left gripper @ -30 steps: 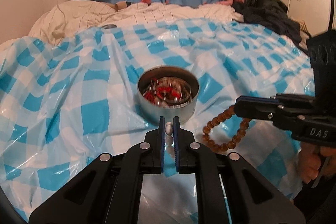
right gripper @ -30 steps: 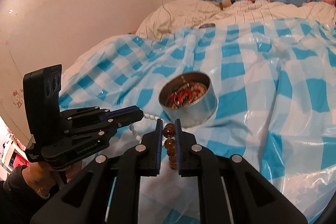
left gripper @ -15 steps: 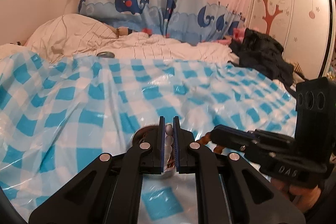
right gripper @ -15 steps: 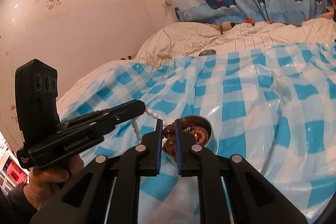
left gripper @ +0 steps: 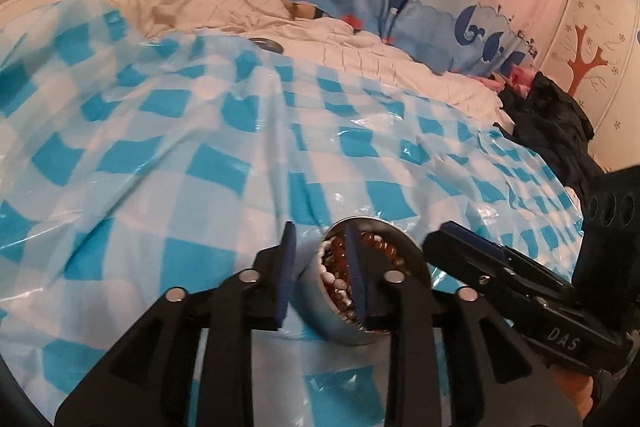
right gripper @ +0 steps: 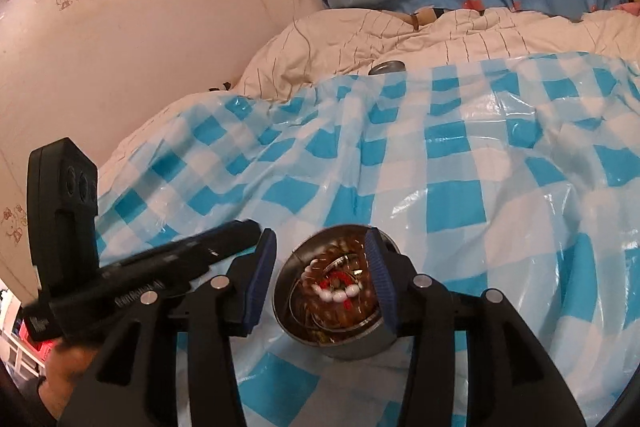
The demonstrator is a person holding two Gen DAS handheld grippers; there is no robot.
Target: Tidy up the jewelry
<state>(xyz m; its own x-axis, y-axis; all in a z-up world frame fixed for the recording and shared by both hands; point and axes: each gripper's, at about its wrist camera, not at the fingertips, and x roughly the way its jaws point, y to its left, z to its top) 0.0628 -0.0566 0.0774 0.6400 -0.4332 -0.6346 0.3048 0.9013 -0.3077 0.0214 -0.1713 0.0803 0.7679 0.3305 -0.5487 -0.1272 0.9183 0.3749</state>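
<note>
Moved: white bracelet (right gripper: 338, 293) and brown bracelet (left gripper: 376, 247), pinched before, now lie in tin (right gripper: 348, 345), lower centre | jaws: left gripper (left gripper: 320, 267) and right gripper (right gripper: 320, 279) just opened, both empty | progress: both stored; no jewelry visible on checked cloth (right gripper: 460, 167).

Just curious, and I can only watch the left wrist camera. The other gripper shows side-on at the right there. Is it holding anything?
Observer: No. In the right wrist view the right gripper has just been opening its jaws. They stand apart, nothing is pinched between the pads, and the tin shows through the gap.
Operator: What is on top inside the tin? A finger blocks my look.
Observer: A short run of white beads lies across brown beads, with a red piece right beside it.
</note>
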